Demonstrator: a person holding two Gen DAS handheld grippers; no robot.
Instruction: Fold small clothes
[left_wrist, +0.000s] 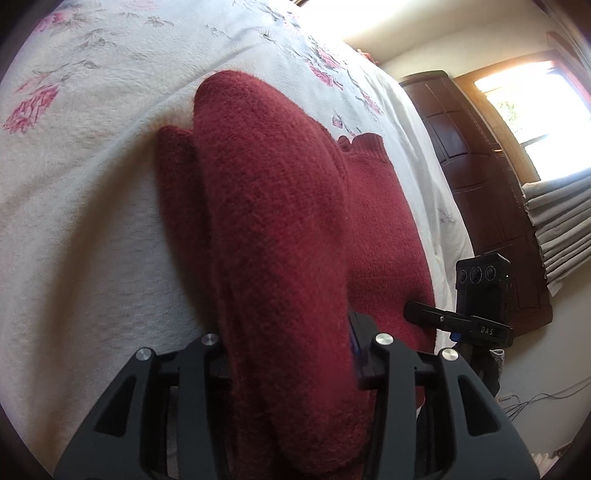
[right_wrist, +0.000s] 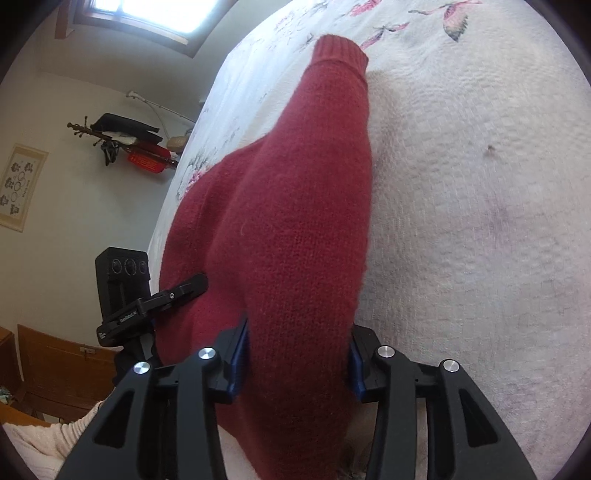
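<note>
- Holding a red sweater (left_wrist: 280, 229) on the bed (left_wrist: 92, 221) with both tools; I judge this to be mid-fold, with a sleeve in each grip.
- My left gripper (left_wrist: 291, 347) has its fingers clamped on a thick roll of knit that runs away from the lens; the fabric fills the gap between the pads.
- My right gripper (right_wrist: 299, 350) is likewise closed on knit, with the blue pads (right_wrist: 240, 354) pressing in from both sides.
- In the right view the held part is a sleeve: its long axis runs straight away from the gripper, and the ribbed cuff (right_wrist: 341, 53) points at the far side of the bed, lying on the cover.
- In the left view the held roll also runs lengthwise away from me, its rounded far end resting on the bed; the sweater's body lies flat beside it, towards the bed edge, with a ribbed hem (left_wrist: 364, 144) at the far corner.
- Each view shows the other gripper at the sweater's body, so the two tools sit near each other.
- Next, in my judgement, each sleeve has to be carried across onto the body and laid flat, keeping the knit from bunching.
- I cannot tell how much of the sweater hangs below the grippers.
</note>
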